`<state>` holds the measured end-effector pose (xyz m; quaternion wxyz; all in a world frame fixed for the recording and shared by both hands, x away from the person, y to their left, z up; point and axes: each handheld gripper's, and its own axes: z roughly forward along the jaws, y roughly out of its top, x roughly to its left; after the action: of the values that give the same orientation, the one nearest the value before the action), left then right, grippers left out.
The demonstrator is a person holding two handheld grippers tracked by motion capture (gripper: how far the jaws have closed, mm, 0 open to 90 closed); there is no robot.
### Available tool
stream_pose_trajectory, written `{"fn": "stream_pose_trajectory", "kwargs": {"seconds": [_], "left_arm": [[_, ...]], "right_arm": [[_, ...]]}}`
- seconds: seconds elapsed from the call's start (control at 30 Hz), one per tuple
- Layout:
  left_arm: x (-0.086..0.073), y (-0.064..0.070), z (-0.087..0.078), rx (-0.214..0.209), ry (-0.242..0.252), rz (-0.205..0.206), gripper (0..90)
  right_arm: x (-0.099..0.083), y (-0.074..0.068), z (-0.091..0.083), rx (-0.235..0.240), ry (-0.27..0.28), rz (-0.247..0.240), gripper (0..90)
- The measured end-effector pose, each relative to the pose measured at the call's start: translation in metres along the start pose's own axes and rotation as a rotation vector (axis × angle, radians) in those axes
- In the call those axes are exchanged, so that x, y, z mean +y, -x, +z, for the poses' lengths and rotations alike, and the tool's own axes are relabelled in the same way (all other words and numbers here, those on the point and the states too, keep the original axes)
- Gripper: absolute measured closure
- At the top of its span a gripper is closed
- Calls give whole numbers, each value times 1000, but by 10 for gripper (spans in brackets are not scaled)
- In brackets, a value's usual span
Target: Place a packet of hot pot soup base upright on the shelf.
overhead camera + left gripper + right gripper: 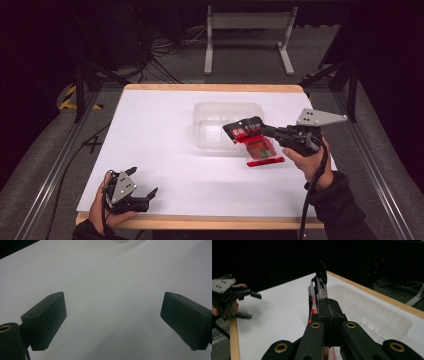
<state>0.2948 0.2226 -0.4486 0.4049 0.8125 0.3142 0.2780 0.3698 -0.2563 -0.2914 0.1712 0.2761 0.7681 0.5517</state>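
Pickup complete: right claw (243, 131) clamped on flat red packet (260, 150), jaws pressed together on its upper edge, packet lifted clear of tabletop (150, 150). Placement not yet done, judged from packet hanging at near rim of clear plastic tray (227, 111), just beyond and beside claw tips, tray interior apparently without contents. Remaining, likely: carry forward over tray, lower, release.

Left claw (142, 192) parked well apart at near tabletop edge, jaws spread wide, nothing between them; bare white surface ahead of its fingers (45, 320).

Packet appearance: thin, stiff-looking card or blister pack, red backing with white lettering, greenish insert near middle, red strip along lower edge. Seen edge-on from right gripper view as narrow upright sheet (318, 292) rising ahead of closed jaws; print too blurred to read.
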Motion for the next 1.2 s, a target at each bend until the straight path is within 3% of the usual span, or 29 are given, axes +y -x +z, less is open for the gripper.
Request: {"fn": "stream_pose_trajectory", "kwargs": {"seconds": [0.23,0.4,0.47,0.6,0.67,0.73,0.8,0.97,1.07,1.2], "left_arm": [[1,1,-2,-4,16,5,73],[1,1,-1,-11,18,-2,72],[1,1,-1,-13,16,0,72],[0,0,-1,-18,17,-2,72],[0,0,-1,-19,16,0,73],[0,0,-1,-20,15,5,73],[0,0,-1,-24,16,2,73],[0,0,0,-28,15,5,73],[0,0,0,-31,15,2,73],[-1,0,0,-32,15,-2,73]], "right_arm": [[27,5,27,-98,10,13,900],[36,13,45,-169,3,28,900],[38,16,49,-175,6,41,900],[46,27,69,-284,-16,44,900],[49,32,76,-305,-22,64,900],[51,35,82,-346,-30,62,900],[52,41,90,-349,-34,88,900],[50,50,108,-412,-56,100,900],[48,56,118,-433,-54,140,900],[46,60,127,-470,-55,155,900]]}}
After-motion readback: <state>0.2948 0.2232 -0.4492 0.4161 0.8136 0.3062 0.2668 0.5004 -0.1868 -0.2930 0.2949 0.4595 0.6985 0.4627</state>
